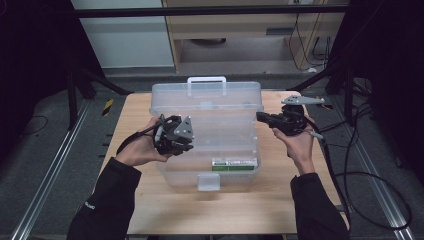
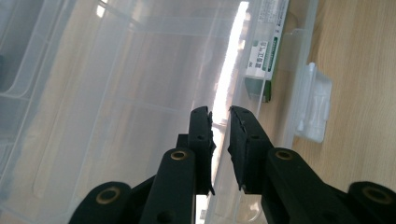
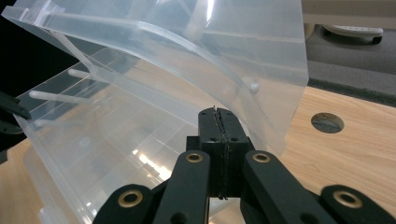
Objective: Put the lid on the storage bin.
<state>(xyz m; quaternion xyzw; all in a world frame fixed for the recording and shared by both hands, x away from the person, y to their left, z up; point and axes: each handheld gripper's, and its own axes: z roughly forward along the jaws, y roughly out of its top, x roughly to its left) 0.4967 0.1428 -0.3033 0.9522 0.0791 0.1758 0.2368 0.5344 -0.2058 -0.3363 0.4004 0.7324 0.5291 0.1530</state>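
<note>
A clear plastic storage box (image 1: 220, 135) sits on the wooden table (image 1: 280, 200) with its lid (image 1: 207, 95) raised at the back. A green-and-white packet (image 1: 234, 164) lies inside near the front wall. My left gripper (image 1: 189, 146) is at the box's left wall. In the left gripper view its jaws (image 2: 220, 114) stand a little apart, with the bright rim of the box wall (image 2: 232, 60) running between them and the packet (image 2: 264, 56) beyond. My right gripper (image 1: 260, 117) is at the lid's right edge. Its jaws (image 3: 217, 112) are pressed together on the edge of the tilted lid (image 3: 187, 46).
The box's front latch (image 1: 208, 182) (image 2: 315, 102) hangs open, and a white handle (image 1: 206, 80) tops the lid. A round hole (image 3: 327, 122) sits in the tabletop right of the box. Cables (image 1: 370, 180) trail off the table's right side. Metal rails run along both sides of the floor.
</note>
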